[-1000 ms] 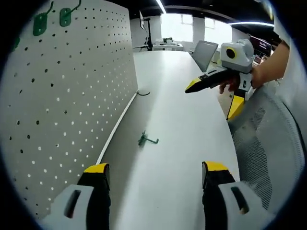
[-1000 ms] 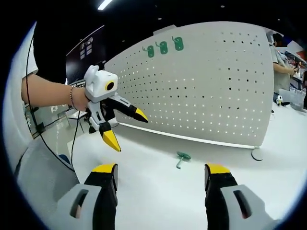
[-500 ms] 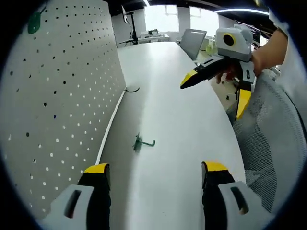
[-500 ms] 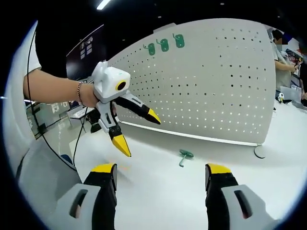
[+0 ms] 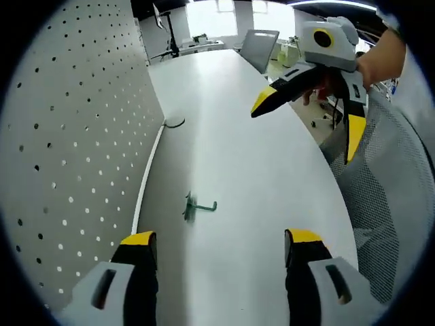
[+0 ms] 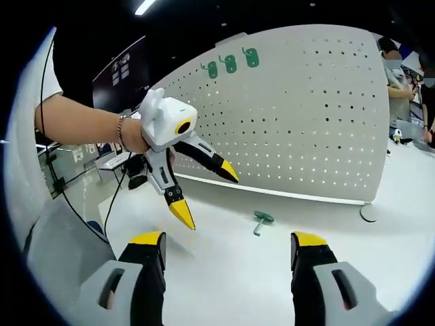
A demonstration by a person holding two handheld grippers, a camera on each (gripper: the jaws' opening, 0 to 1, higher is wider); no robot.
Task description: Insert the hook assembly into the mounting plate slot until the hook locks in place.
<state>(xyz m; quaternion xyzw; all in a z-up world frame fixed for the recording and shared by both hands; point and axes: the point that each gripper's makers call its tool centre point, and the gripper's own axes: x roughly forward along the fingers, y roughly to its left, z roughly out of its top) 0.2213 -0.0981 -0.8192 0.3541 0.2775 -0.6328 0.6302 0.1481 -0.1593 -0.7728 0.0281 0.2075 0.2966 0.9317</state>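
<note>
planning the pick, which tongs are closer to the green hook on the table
Left, I'd judge. The left tongs hang open above the table beside the green hook; the right tongs hover farther back, also open.

Long white table [image 5: 224, 136], bright windows [image 5: 234, 7] beyond, grey chair [image 5: 258, 46], ceiling strip light [image 6: 143, 7]

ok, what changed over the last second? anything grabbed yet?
Nothing grabbed. The left gripper has moved closer to the green hook lying on the table, jaws open throughout. The right gripper is open too and has barely moved. The hook lies where it was, untouched, and the three green hooks remain high on the pegboard.
</note>
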